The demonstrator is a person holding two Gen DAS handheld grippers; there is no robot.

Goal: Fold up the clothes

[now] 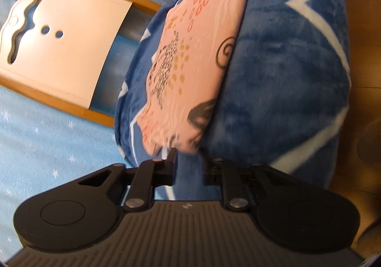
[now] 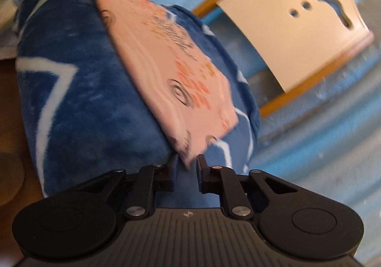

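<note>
In the left wrist view, the left gripper point(image 1: 188, 156) sits at 6 o'clock, its fingers point(image 1: 172, 156) spread, with the near corner of the pink patterned garment point(image 1: 190, 71) just beyond their tips, apparently not clamped. The garment lies folded flat on a dark blue blanket point(image 1: 285, 76) with white lines, running toward 12 o'clock. In the right wrist view, the right gripper point(image 2: 187, 162) has its fingers apart around the garment's other near corner point(image 2: 166, 76). Farther off, at 10 o'clock on the left view, a cream and wood headboard panel point(image 1: 66, 40) stands over the light blue starred bed sheet point(image 1: 47, 147).
</note>
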